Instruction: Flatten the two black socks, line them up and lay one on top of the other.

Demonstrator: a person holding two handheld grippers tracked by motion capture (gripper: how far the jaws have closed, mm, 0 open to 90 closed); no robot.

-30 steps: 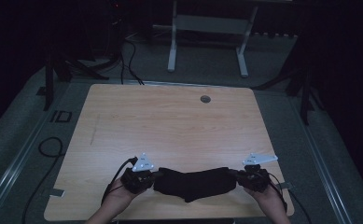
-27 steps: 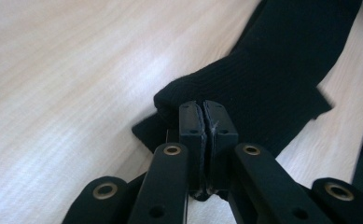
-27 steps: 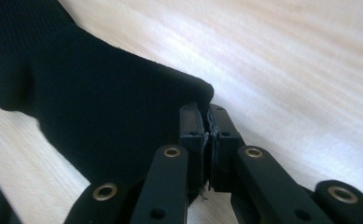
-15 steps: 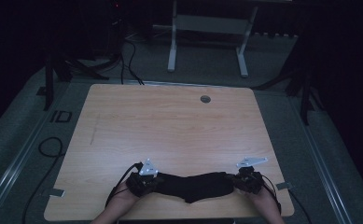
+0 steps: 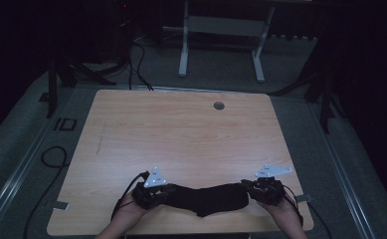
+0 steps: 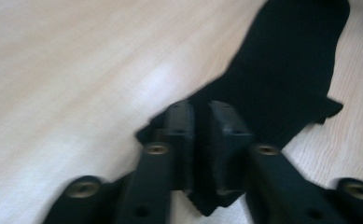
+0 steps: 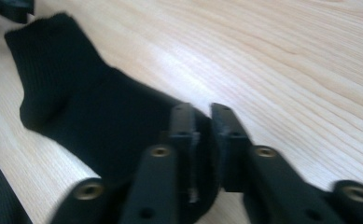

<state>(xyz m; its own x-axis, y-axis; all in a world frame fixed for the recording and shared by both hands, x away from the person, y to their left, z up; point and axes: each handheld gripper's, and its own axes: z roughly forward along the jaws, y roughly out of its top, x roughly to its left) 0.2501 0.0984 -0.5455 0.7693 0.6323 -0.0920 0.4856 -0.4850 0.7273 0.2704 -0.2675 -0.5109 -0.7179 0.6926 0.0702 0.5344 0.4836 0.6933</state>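
Note:
A black sock (image 5: 206,198) lies stretched left to right near the front edge of the wooden table (image 5: 181,134). My left gripper (image 5: 163,191) is shut on the sock's left end, and in the left gripper view the black jaws (image 6: 201,116) pinch the fabric (image 6: 282,79). My right gripper (image 5: 248,188) is shut on the sock's right end. Its jaws (image 7: 201,116) have just been closing, with the sock (image 7: 76,107) pressed between them. A hand holds each gripper from below.
A round grommet hole (image 5: 219,105) sits at the table's far edge. A white metal frame (image 5: 221,30) stands on the floor behind the table. Black cables (image 5: 51,154) lie on the floor at the left. Small tape tabs (image 5: 60,205) stick out at the front corners.
The right gripper moved slightly inward and then back out to the right, pulling the sock straighter. The left gripper has barely moved. Both keep their hold on the sock.

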